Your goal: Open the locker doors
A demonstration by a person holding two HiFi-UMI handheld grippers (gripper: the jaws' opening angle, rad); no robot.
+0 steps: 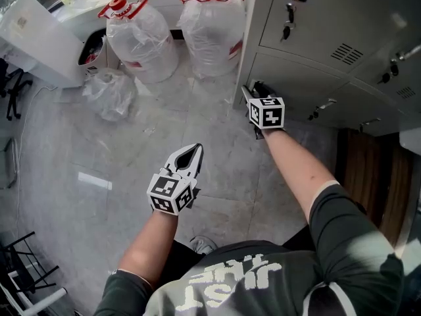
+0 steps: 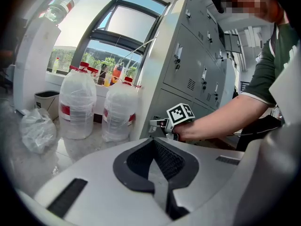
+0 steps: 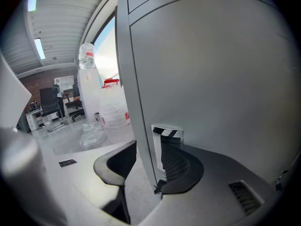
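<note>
A bank of grey metal lockers (image 1: pixel 329 45) fills the upper right of the head view, all doors looking closed. My right gripper (image 1: pixel 253 92) is at the left edge of the lowest left door (image 1: pixel 289 74). In the right gripper view that gripper (image 3: pixel 148 161) is open, its jaws standing on either side of the door's edge (image 3: pixel 141 126), with a chrome pull (image 3: pixel 168 132) by the right jaw. My left gripper (image 1: pixel 196 149) hangs over the floor, apart from the lockers. Its jaws (image 2: pixel 153 147) are shut on nothing. The left gripper view also shows the right gripper (image 2: pixel 156 124) at the locker.
Two large wrapped water jugs (image 1: pixel 141 38) (image 1: pixel 212 28) stand left of the lockers. A crumpled plastic bag (image 1: pixel 110 92) lies before them, with a bin (image 1: pixel 92 48) and a white cabinet (image 1: pixel 39 38) behind. Keys (image 1: pixel 287 22) hang from an upper door. A black frame (image 1: pixel 26 268) is at bottom left.
</note>
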